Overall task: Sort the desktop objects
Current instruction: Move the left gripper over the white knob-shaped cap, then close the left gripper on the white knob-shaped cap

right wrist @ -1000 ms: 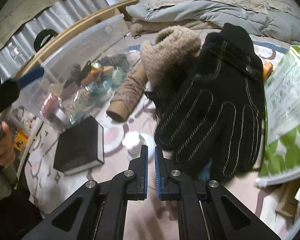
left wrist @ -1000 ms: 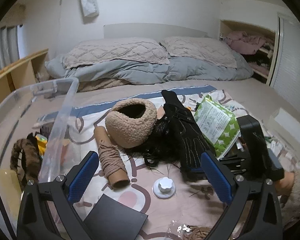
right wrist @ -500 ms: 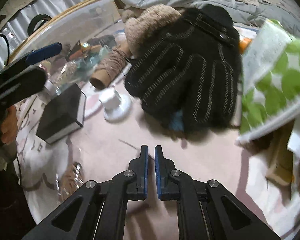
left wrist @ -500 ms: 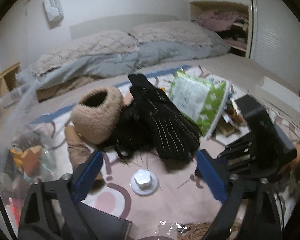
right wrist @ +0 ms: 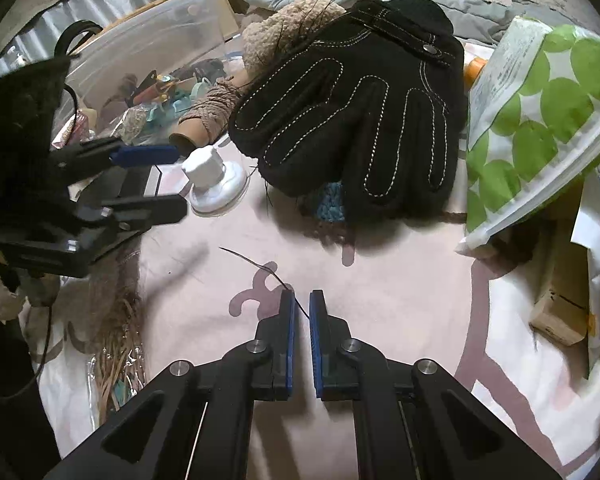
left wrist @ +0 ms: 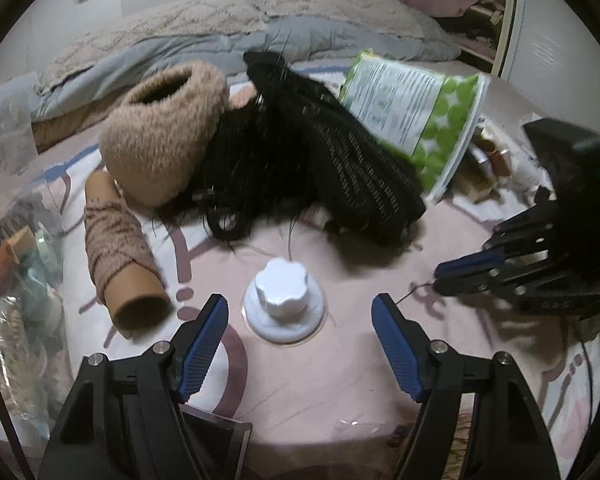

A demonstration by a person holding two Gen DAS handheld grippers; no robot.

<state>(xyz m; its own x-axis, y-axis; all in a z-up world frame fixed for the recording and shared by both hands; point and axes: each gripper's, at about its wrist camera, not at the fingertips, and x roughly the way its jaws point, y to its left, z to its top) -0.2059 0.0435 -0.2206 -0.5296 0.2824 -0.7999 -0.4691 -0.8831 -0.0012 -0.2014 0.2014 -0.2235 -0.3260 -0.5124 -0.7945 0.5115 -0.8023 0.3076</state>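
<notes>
A white suction knob [left wrist: 283,305] stands on the pink patterned cloth [left wrist: 340,360]. My left gripper [left wrist: 299,308] hangs low over the cloth with the knob's near side between its blue pads [left wrist: 204,340]. Its jaws are closing and the pads do not touch the knob. In the right wrist view the left gripper [right wrist: 182,180] flanks the same knob [right wrist: 206,168]. My right gripper [right wrist: 302,298] is shut just above bare cloth, with a thin dark strand at its tips. It also shows as the right gripper [left wrist: 440,276] at the right of the left wrist view. A black stitched glove [right wrist: 352,120] lies beyond.
A beige fuzzy hat [left wrist: 164,132], black hair [left wrist: 244,168] and a yarn-wound cardboard tube [left wrist: 120,248] crowd the far side. A green-dotted packet [left wrist: 416,112] leans at the right. A clear bin [right wrist: 140,60] with several items stands left. A black box [left wrist: 216,428] lies near.
My left gripper has sunk toward the white knob and its jaws have narrowed around it. My right gripper has drawn back from the glove to bare cloth, still shut.
</notes>
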